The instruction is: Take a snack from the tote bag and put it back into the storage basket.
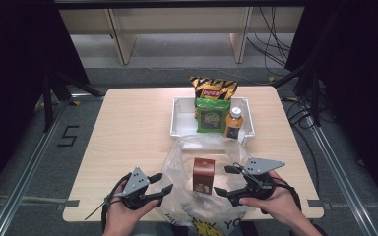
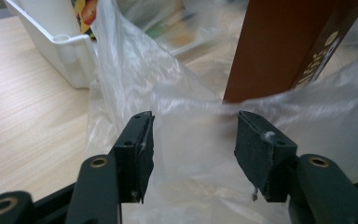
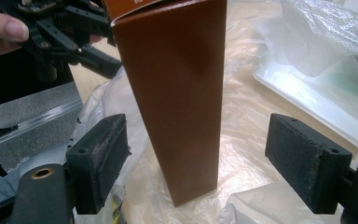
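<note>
Both jaws wide, gripping nothing; I fear right gripper [image 1: 229, 180] tipping upright brown carton [image 1: 203, 175] at its 9 o'clock; left gripper [image 1: 161, 183] snagging plastic bag [image 1: 179, 162].

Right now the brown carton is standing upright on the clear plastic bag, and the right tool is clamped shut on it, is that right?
Not quite. The brown carton does stand upright on the clear plastic bag, but the right tool is open: the right gripper view shows clear gaps between both pads and the carton.

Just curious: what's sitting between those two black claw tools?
In the high view, an upright brown carton on a clear plastic bag stands between left gripper and right gripper.
</note>
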A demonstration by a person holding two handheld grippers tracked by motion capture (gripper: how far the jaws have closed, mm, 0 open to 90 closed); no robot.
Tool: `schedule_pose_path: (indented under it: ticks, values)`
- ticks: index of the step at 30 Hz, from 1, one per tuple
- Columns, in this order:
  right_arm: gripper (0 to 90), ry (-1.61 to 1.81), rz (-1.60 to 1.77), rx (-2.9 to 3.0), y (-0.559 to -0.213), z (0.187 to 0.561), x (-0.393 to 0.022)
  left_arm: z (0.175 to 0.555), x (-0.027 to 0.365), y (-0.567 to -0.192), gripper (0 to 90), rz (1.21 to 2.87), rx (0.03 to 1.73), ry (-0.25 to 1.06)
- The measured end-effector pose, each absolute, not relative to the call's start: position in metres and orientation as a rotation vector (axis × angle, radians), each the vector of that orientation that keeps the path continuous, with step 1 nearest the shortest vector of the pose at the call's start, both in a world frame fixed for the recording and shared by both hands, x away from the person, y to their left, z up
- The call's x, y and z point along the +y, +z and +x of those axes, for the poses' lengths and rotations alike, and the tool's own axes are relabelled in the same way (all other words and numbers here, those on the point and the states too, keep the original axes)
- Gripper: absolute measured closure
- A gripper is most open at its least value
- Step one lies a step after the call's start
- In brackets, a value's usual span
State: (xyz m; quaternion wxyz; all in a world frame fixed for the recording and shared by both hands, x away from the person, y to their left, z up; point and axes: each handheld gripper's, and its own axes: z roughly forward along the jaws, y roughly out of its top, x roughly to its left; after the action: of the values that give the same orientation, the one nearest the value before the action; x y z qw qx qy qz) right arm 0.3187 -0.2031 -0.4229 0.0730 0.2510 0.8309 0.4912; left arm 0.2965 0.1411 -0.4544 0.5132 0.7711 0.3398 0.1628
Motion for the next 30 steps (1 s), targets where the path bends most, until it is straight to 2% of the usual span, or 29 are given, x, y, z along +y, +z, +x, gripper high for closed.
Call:
schedule_pose_path:
  ticks: [6,9,15,21,26,30]
  values:
    - [25.0,1.477,0.738,2.470,-0.420,0.314,-0.208,0.294,0.140,-0.440,50.7,1.810,0.797,0.394]
    - [32.1,1.499,0.738,2.433,-0.417,0.312,-0.210,0.295,0.138,-0.434,58.6,1.792,0.768,0.396]
    - [52.3,1.533,0.691,2.423,-0.413,0.314,-0.213,0.299,0.133,-0.427,72.8,1.782,0.772,0.363]
    - [70.9,1.596,0.731,2.399,-0.412,0.318,-0.213,0.302,0.123,-0.423,83.1,1.810,0.759,0.343]
    - [83.4,1.583,0.785,2.403,-0.410,0.319,-0.212,0.309,0.112,-0.422,88.3,1.846,0.738,0.332]
    - [87.8,1.545,0.823,2.409,-0.409,0.319,-0.208,0.314,0.106,-0.423,88.9,1.865,0.726,0.325]
